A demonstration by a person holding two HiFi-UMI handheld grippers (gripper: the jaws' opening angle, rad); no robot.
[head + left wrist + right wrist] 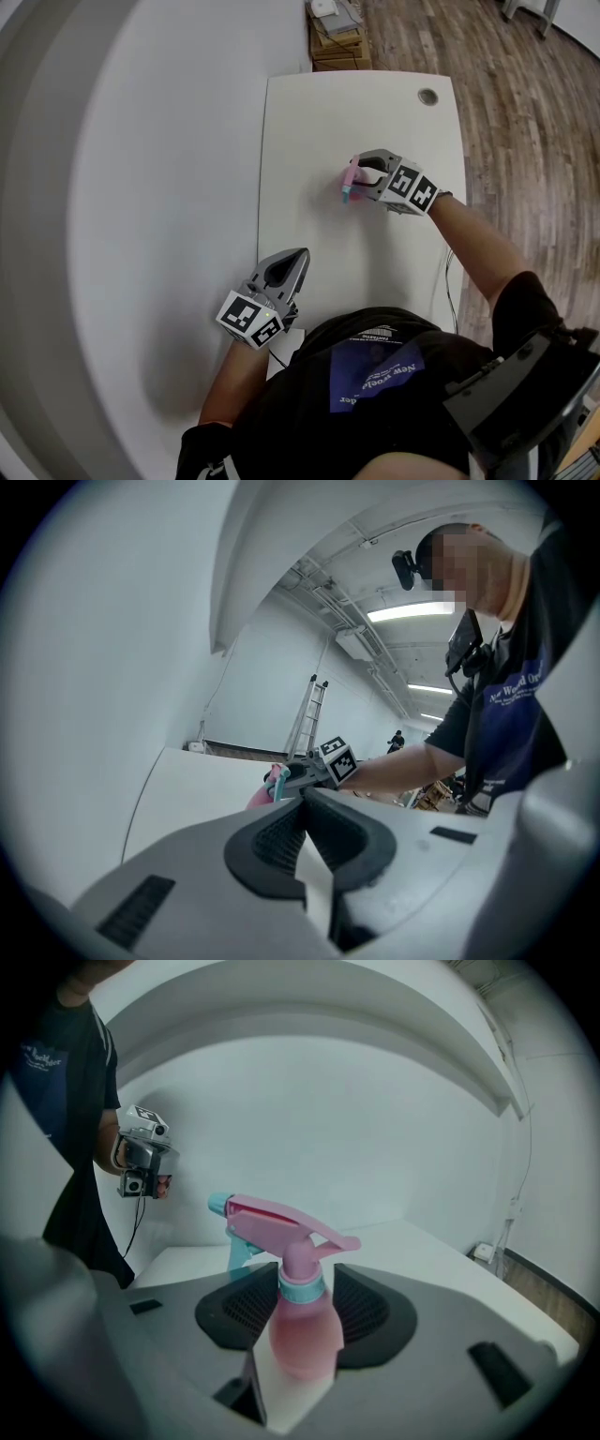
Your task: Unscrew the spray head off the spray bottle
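A pink spray bottle [306, 1327] with a pink trigger head [281, 1221], a teal collar and a teal nozzle stands upright between my right gripper's [305, 1302] jaws, which are shut on its body. From the head view the bottle [348, 182] is over the middle of the white table [356, 112], at the tip of the right gripper [362, 176]. My left gripper [298, 256] is shut with nothing in it, at the table's near left corner. In the left gripper view its closed jaws [302, 804] point toward the bottle [272, 786] some way off.
The table has a round cable hole [427, 96] at its far right corner. Cardboard boxes [337, 42] stand beyond the far end. A curved white wall runs along the left, wooden floor [525, 141] along the right. A thin cable [442, 281] hangs off the table's right edge.
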